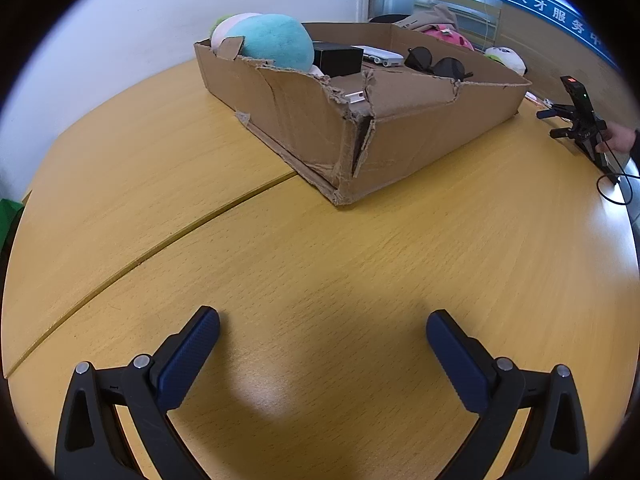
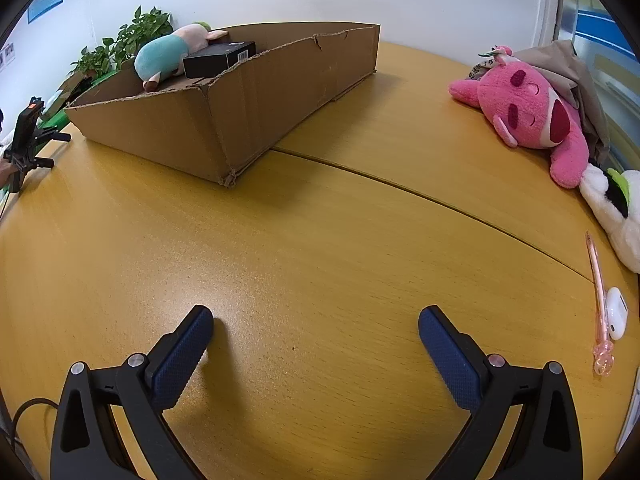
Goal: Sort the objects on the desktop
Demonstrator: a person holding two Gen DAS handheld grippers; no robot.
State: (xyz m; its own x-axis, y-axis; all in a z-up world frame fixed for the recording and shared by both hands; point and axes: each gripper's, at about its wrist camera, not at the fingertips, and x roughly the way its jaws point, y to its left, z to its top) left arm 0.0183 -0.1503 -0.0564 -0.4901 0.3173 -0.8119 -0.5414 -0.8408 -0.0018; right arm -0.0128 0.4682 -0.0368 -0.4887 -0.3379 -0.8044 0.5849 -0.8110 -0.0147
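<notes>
A torn cardboard box (image 1: 400,136) stands on the wooden table; it also shows in the right wrist view (image 2: 168,132). It holds a teal plush (image 1: 276,40), a black box (image 1: 338,60), a white device (image 1: 380,56) and sunglasses (image 1: 436,65). A pink plush (image 2: 532,116), a white plush (image 2: 616,208), a pink pen (image 2: 598,292) and a white earbud case (image 2: 616,312) lie on the table at the right. My left gripper (image 1: 322,328) is open and empty above bare table. My right gripper (image 2: 316,324) is open and empty, left of the pen.
The other gripper appears far off in each view, at the right edge (image 1: 576,116) and at the left edge (image 2: 28,140). A table seam (image 2: 420,196) runs across. Potted plants (image 2: 120,44) and a beige cloth (image 2: 576,76) sit at the table's far edges.
</notes>
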